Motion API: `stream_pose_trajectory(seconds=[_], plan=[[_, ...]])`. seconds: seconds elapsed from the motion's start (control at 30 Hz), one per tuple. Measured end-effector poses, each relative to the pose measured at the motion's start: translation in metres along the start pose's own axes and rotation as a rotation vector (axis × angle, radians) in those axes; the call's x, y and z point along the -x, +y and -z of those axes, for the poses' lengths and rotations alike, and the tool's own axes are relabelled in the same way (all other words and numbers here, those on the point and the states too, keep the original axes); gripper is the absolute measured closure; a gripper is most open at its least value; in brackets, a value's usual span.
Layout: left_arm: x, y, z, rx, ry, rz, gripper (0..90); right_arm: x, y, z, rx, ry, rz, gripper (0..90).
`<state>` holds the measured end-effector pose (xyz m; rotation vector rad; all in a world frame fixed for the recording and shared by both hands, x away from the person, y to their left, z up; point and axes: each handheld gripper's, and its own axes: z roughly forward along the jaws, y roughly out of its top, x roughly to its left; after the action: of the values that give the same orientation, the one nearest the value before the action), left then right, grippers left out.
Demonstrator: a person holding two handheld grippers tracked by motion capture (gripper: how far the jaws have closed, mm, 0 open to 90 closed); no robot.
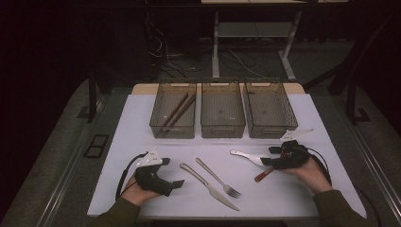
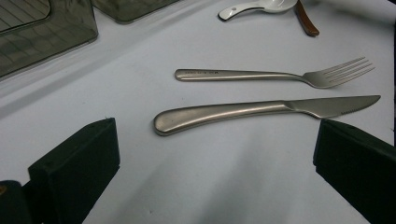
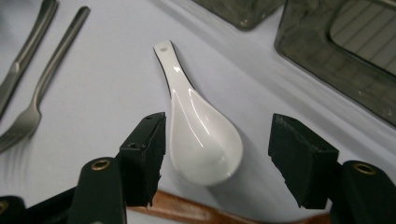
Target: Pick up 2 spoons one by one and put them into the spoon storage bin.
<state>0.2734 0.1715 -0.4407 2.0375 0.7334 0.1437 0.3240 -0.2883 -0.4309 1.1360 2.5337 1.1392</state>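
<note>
A white ceramic spoon [image 1: 246,155] lies on the white mat, handle pointing left. My right gripper [image 1: 268,156] is open, and its jaws stand on either side of the spoon's bowl [image 3: 201,135]. The left pad is close against the bowl's edge; the right pad is clear of it. A brown chopstick [image 1: 263,175] lies just under this gripper [image 3: 217,140]. My left gripper [image 1: 177,184] rests open at the front left, empty, facing a steel knife [image 2: 243,112] and fork [image 2: 261,74]. The knife [image 1: 208,186] and fork [image 1: 218,177] lie side by side mid-table.
Three smoky plastic bins stand in a row at the back: the left bin [image 1: 172,131] holds brown chopsticks [image 1: 177,111]; beside it are the middle bin [image 1: 222,131] and right bin [image 1: 269,131]. The white mat [image 1: 137,142] has free room at the left.
</note>
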Motion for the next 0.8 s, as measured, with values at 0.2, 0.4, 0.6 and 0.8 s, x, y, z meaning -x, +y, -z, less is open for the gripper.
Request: stream_pose_trajectory(seconds=[0.2, 0.4, 0.6, 0.8], plan=[[0.001, 0.0, 0.0, -0.01, -0.008, -0.013, 0.0, 0.005, -0.001, -0.005, -0.012, 0.022, -0.013, 39.4], [0.001, 0.0, -0.001, -0.01, -0.016, -0.012, 0.0, 0.004, -0.001, -0.01, -0.042, 0.029, -0.009, 44.9], [0.001, 0.0, -0.002, -0.012, -0.019, -0.015, 0.0, 0.003, -0.001, -0.014, -0.066, 0.048, 0.007, 51.8], [0.001, 0.0, -0.002, -0.017, -0.021, -0.019, 0.0, 0.0, -0.002, -0.017, -0.092, 0.073, 0.026, 58.1]])
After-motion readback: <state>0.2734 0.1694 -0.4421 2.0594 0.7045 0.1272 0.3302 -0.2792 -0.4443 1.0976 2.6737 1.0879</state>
